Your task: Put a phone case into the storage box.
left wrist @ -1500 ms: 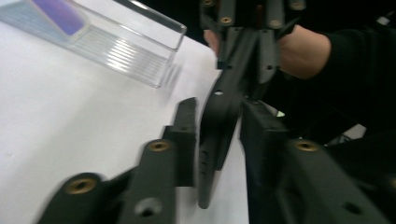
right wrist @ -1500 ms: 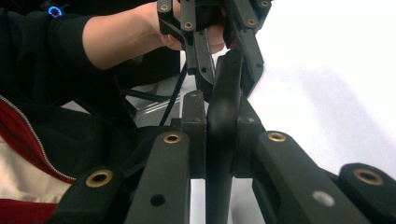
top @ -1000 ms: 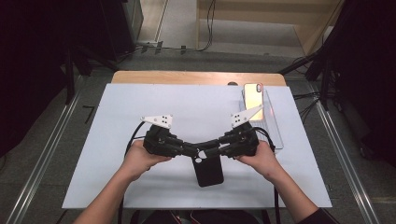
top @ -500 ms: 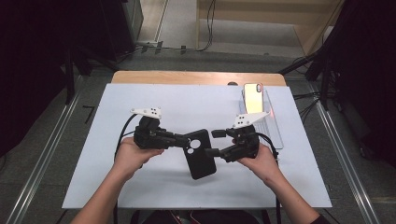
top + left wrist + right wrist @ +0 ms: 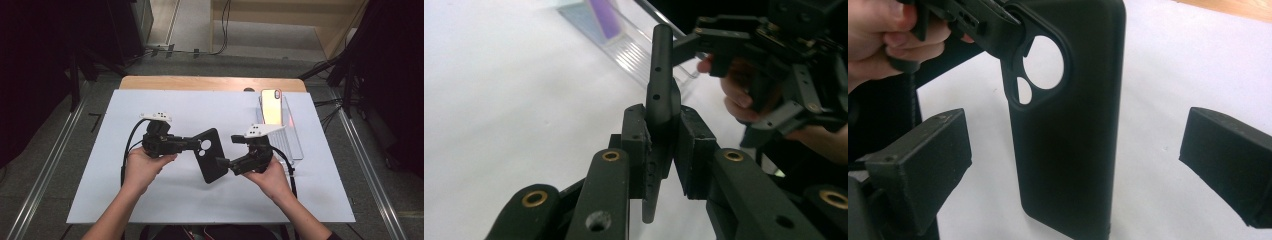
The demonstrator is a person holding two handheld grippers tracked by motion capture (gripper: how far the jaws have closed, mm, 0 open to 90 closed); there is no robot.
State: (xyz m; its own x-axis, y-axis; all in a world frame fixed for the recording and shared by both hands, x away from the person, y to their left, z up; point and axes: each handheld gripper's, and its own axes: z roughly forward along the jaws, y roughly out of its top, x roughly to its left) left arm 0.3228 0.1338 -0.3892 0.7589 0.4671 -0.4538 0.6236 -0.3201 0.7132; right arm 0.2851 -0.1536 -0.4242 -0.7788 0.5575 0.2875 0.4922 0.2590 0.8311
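Your left claw (image 5: pixel 192 145) clamps the black phone case (image 5: pixel 211 155) at its camera-hole end, centre frame above the tabletop (image 5: pixel 115 195); your right claw (image 5: pixel 225 150) has just been opening, its jaws wide, off the case.

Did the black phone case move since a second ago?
Yes. The black phone case moved left and farther from the person, toward the table's far edge, and tilted.
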